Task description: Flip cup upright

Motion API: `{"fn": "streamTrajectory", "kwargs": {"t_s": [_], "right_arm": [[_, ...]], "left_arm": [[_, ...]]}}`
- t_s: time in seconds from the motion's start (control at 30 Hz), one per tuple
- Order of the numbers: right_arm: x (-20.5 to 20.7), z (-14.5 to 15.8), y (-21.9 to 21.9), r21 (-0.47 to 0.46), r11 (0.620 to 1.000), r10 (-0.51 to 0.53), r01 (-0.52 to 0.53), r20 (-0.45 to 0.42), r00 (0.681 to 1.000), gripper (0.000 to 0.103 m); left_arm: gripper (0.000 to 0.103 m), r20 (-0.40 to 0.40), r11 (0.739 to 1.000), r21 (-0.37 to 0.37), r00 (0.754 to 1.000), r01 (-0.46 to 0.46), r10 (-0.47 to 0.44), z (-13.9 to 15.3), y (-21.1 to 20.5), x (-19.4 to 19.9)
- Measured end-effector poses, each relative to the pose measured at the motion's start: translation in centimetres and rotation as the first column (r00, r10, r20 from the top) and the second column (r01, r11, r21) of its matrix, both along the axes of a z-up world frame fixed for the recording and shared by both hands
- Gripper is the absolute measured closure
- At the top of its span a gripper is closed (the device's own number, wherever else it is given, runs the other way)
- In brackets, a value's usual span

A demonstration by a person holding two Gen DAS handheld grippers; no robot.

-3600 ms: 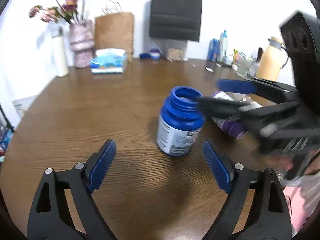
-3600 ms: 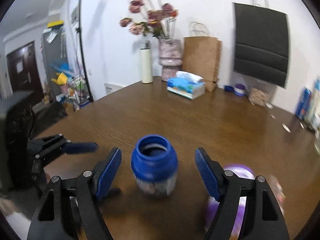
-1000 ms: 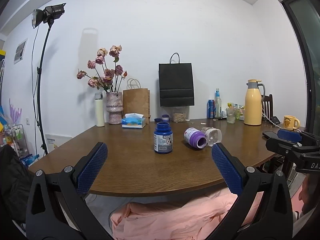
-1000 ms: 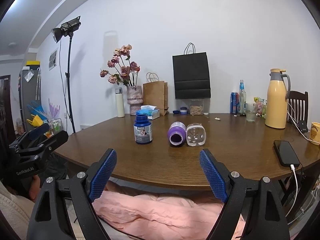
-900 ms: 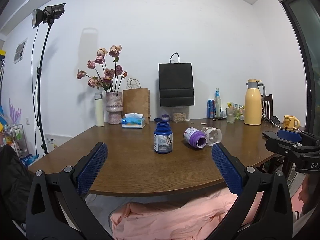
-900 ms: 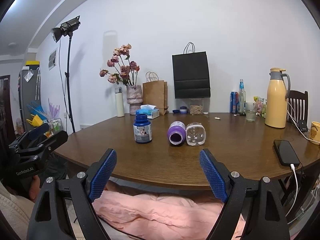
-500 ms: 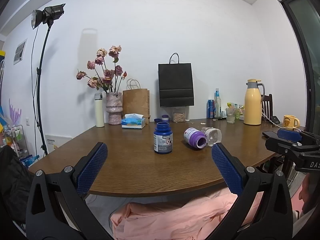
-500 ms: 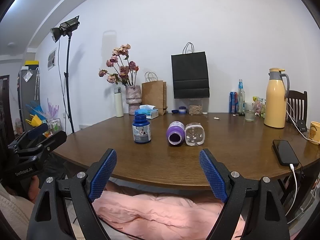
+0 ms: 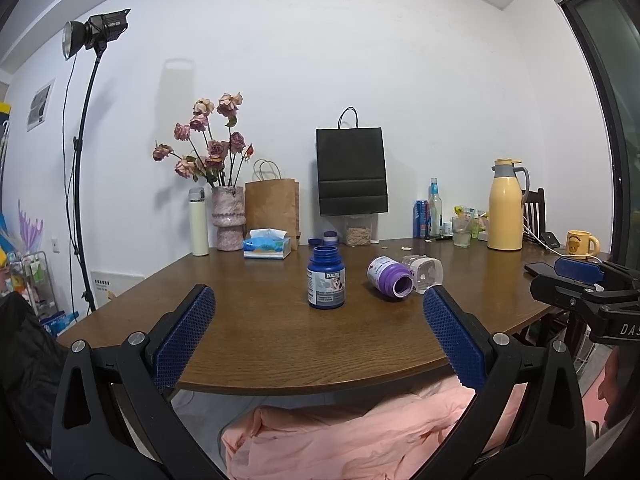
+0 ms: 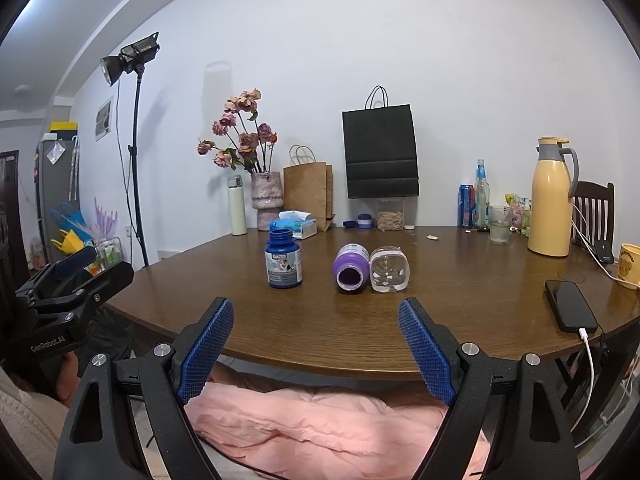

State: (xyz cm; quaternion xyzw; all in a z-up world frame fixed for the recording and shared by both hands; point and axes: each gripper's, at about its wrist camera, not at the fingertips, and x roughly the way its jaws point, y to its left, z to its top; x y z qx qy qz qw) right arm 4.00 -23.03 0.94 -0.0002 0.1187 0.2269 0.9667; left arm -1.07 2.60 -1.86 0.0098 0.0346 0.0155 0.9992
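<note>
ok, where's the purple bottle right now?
In both wrist views the purple bottle lies on its side mid-table, mouth toward the cameras, touching the clear bottle on its right, with the upright blue bottle apart on its left.

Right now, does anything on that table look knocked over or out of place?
Yes. The purple bottle and the clear bottle beside it lie on their sides mid-table, purple mouth open toward the camera. The blue bottle stands upright, capless. Nothing looks spilled.
</note>
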Motion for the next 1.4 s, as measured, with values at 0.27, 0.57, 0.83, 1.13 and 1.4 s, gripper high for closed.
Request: {"fn": "streamTrajectory", "kwargs": {"t_s": [0.27, 0.57, 0.83, 1.13, 1.4], "right_arm": [[0.02, -0.01, -0.04, 0.001, 1.0, 0.0, 0.0, -0.001, 1.0, 0.014], [0.03, -0.02, 0.0, 0.001, 1.0, 0.0, 0.0, 0.0, 1.0, 0.014], [0.04, -0.05, 0.0, 0.002, 1.0, 0.0, 0.0, 0.001, 1.0, 0.014], [0.19, -0.21, 0.15, -0.003, 1.0, 0.0, 0.0, -0.006, 1.0, 0.014], [0.18, -0.21, 0.19, -0.002, 1.0, -0.002, 0.002, -0.005, 1.0, 0.014]], "left_arm": [[0.0, 0.001, 1.0, 0.0, 1.0, 0.001, -0.001, -0.01, 0.06, -0.01], [0.0, 0.0, 1.0, 0.001, 1.0, 0.001, -0.001, 0.0, 0.15, 0.01], [0.0, 0.002, 1.0, 0.001, 1.0, 0.001, -0.001, -0.01, 0.26, -0.05], [0.0, 0.003, 1.0, 0.002, 1.0, 0.0, 0.0, -0.02, 0.3, -0.08], [0.0, -0.001, 1.0, 0.012, 1.0, -0.013, 0.013, 0.26, 0.55, -0.01]]}}
